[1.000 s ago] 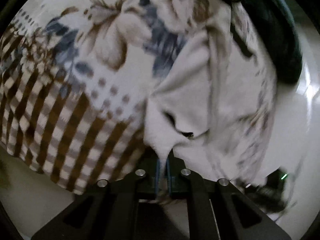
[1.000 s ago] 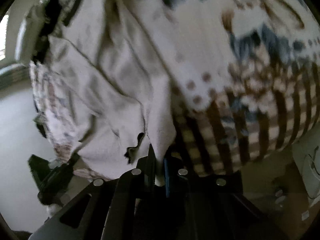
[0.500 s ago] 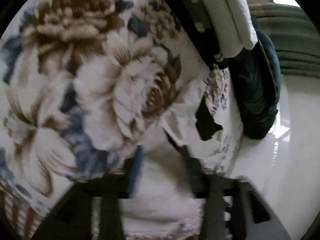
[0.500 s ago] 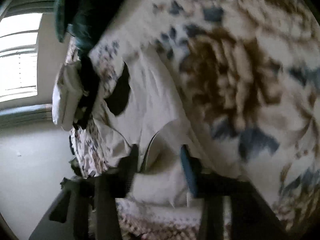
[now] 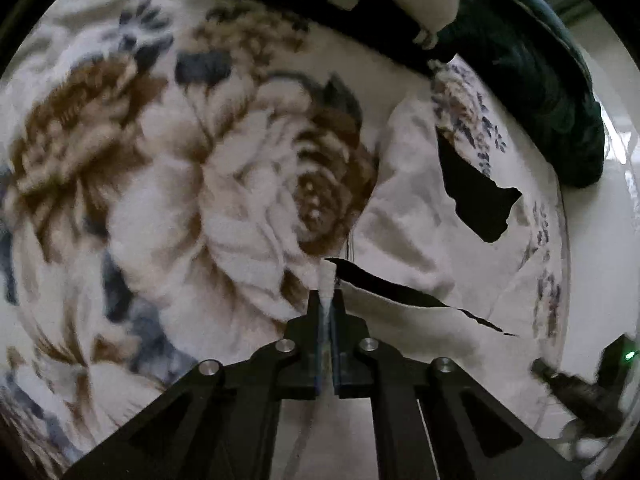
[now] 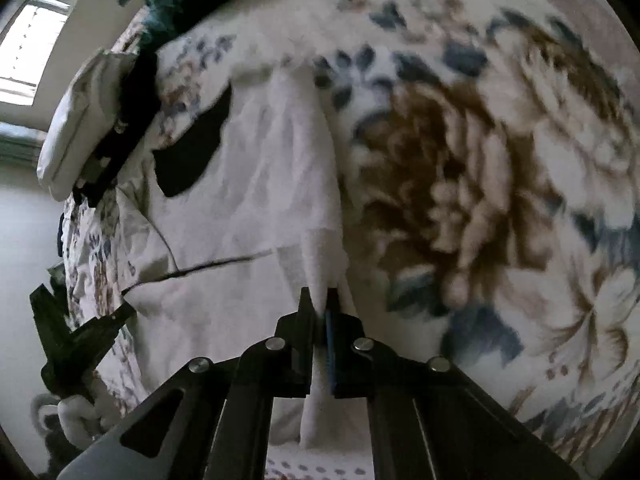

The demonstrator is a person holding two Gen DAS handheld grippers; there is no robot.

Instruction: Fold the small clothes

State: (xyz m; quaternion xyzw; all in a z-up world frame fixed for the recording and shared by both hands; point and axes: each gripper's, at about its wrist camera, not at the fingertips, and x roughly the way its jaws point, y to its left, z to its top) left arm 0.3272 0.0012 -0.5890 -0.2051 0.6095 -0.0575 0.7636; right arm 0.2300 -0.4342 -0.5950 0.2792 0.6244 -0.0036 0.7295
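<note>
Floral blanket (image 5: 168,168) is covering the whole bed, and the small white garment (image 5: 404,216) is lying on top. Left gripper (image 5: 327,300) and right gripper (image 6: 320,304) are each pinching a garment edge, probably so it's staying taut for a fold.

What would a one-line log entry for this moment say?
left gripper: shut on white garment | right gripper: shut on white garment | surface: floral blanket

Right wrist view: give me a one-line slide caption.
Right hand-held gripper shut on a pinch of white garment, held over the floral blanket.
</note>
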